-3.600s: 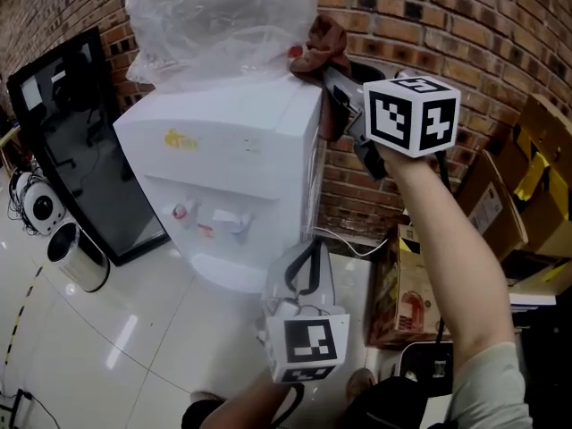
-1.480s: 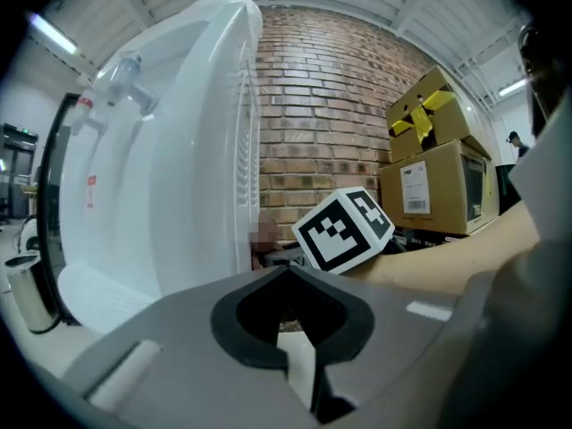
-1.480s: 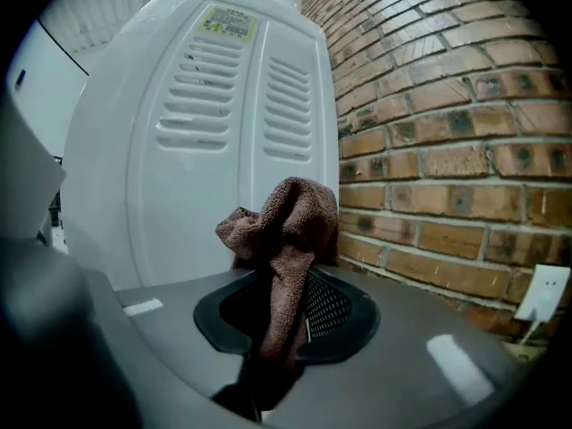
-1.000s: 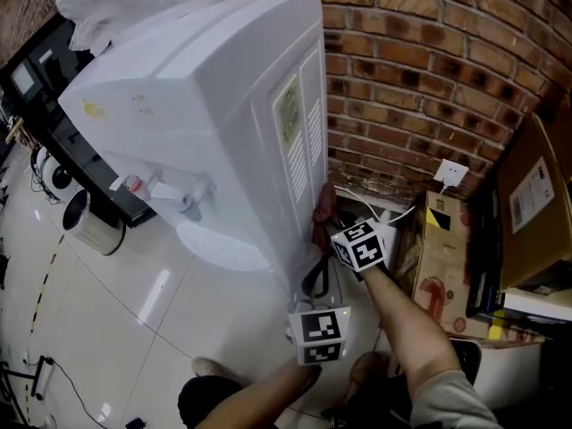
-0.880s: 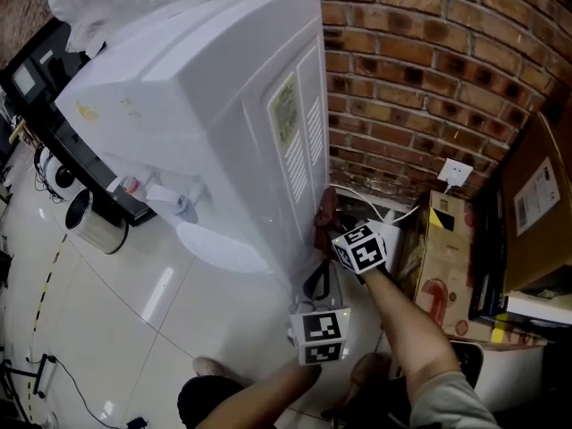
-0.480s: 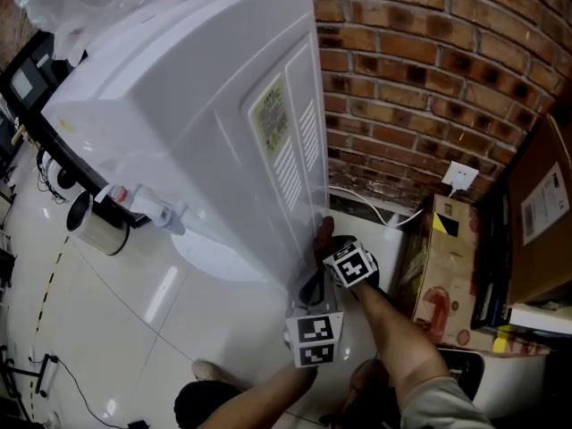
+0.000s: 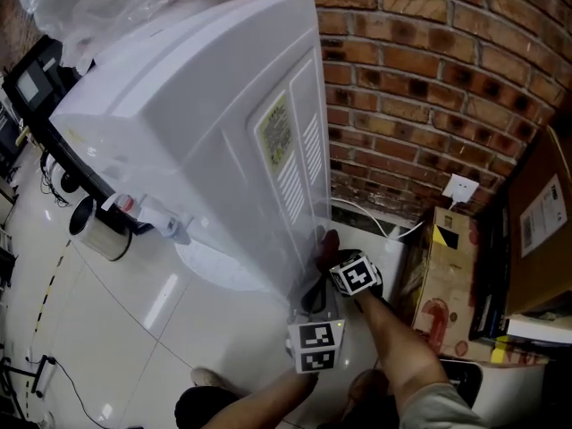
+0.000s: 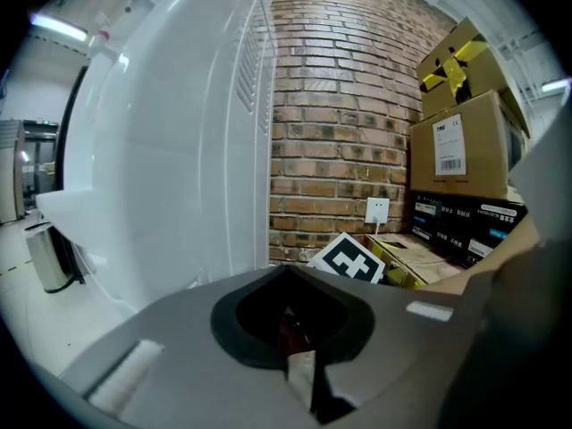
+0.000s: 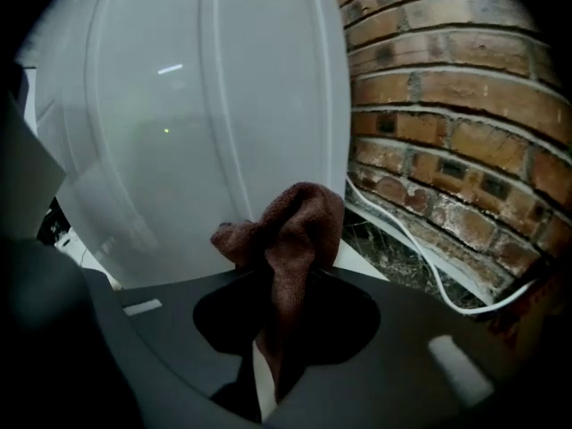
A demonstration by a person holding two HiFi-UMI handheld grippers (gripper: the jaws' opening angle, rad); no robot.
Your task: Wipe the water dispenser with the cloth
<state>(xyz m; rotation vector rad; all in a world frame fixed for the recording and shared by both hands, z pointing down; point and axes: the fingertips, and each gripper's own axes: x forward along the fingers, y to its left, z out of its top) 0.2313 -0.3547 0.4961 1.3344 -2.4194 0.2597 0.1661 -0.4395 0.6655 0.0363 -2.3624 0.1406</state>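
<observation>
The white water dispenser (image 7: pixel 206 141) fills the left of the head view, its side panel with a label and vent slots turned toward me. A brown cloth (image 7: pixel 327 242) is pinched in my right gripper (image 7: pixel 329 259), low at the dispenser's rear corner by the floor. In the right gripper view the cloth (image 9: pixel 290 231) sticks up from the shut jaws (image 9: pixel 279 280), close against the white panel (image 9: pixel 197 105). My left gripper (image 7: pixel 313 295) hangs just below it, jaws together and empty, beside the same panel (image 8: pixel 179 150).
A brick wall (image 7: pixel 429 88) stands behind, with a socket (image 7: pixel 461 188) and a white cable (image 7: pixel 366 217) running along its foot. Cardboard boxes (image 7: pixel 442 275) crowd the right. A metal bin (image 7: pixel 100 231) and a black cabinet (image 7: pixel 31 83) are on the left.
The right gripper has carried the cloth from the dispenser's top down its side to the bottom rear corner. The left gripper has sunk a little with it.
</observation>
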